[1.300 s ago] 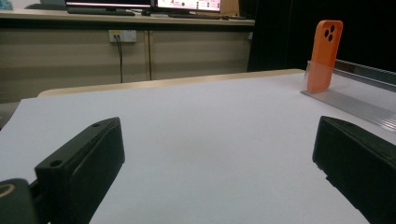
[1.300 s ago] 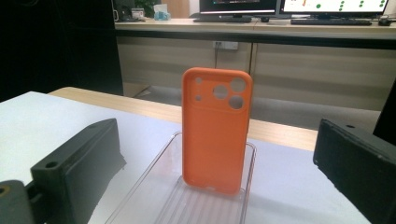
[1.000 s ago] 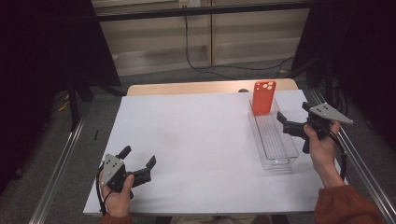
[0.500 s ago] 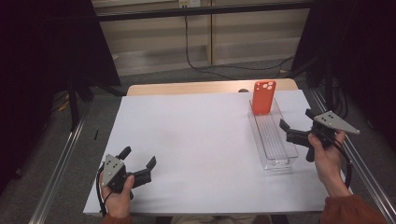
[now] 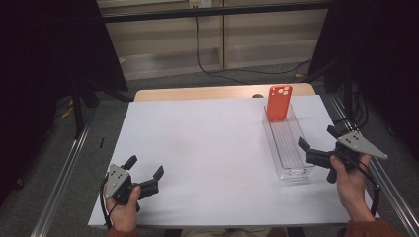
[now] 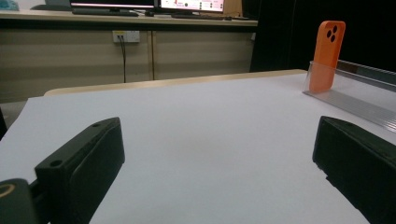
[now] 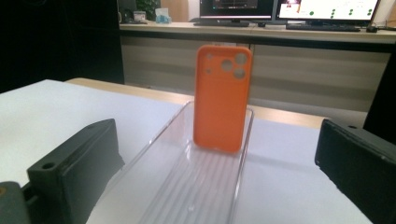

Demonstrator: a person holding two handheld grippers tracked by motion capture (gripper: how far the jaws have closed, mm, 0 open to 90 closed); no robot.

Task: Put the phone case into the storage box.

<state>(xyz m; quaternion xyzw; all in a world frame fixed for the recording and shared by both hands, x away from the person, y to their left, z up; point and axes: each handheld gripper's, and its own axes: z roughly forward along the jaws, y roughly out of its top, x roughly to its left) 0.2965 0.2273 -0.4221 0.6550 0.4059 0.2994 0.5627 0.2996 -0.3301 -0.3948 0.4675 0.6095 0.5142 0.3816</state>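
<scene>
Item: orange plastic phone case with camera cut-outs [image 5: 279,102], standing upright at the far end of a long clear plastic tray [image 5: 289,148] near the desk's right edge. Tray's long axis runs near to far.
Right gripper [image 5: 320,148]: jaws apart, empty, at the tray's near end, facing along it toward the case; the nearer hand.
Left gripper [image 5: 147,174]: jaws apart, empty, near the front left corner, well apart.
Case's foot blurred through the tray wall.
</scene>
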